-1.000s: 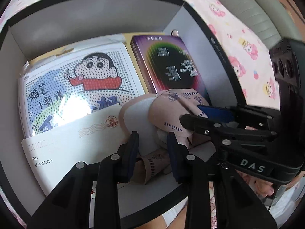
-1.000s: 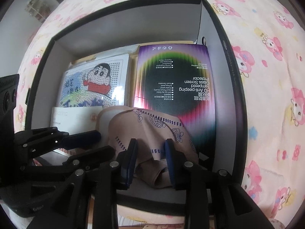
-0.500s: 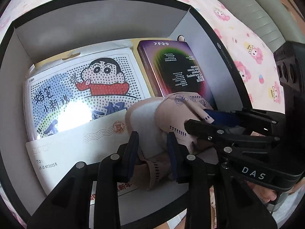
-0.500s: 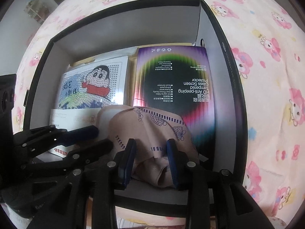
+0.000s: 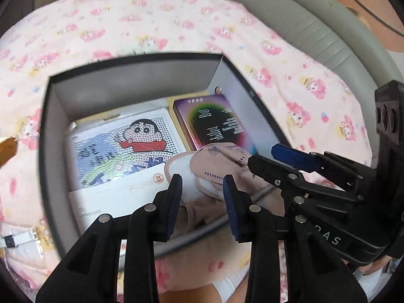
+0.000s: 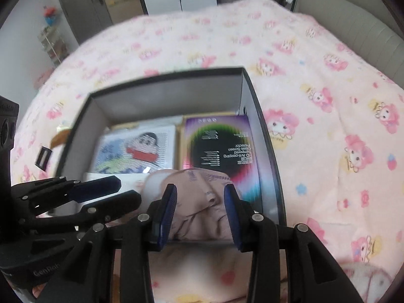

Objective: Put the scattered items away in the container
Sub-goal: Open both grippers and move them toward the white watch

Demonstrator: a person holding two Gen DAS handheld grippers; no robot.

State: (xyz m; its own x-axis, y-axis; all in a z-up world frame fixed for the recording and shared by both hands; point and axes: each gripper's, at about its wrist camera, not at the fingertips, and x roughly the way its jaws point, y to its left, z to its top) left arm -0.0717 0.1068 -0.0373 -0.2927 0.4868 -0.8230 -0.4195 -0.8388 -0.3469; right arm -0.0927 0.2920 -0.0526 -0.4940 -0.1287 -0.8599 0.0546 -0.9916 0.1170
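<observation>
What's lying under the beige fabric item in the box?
The beige fabric item overlaps the near end of the purple screen-protector package and a corner of the white envelope in the black box. Whatever is directly beneath its middle is covered.

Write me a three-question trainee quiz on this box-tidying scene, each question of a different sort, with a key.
1. True or false: the pink slippers lie inside the black box.
2. Which item lies beside the cartoon picture card, against the box's right wall? A) purple screen-protector pack B) a mug C) a shoe brush
3. Fill in: the left gripper and right gripper both have their jaws ____, gripping nothing.

Key: 1 true; 2 A; 3 open. Both sets of jaws have just been opening, with the slippers seen beyond the pads, not pinched.
</observation>
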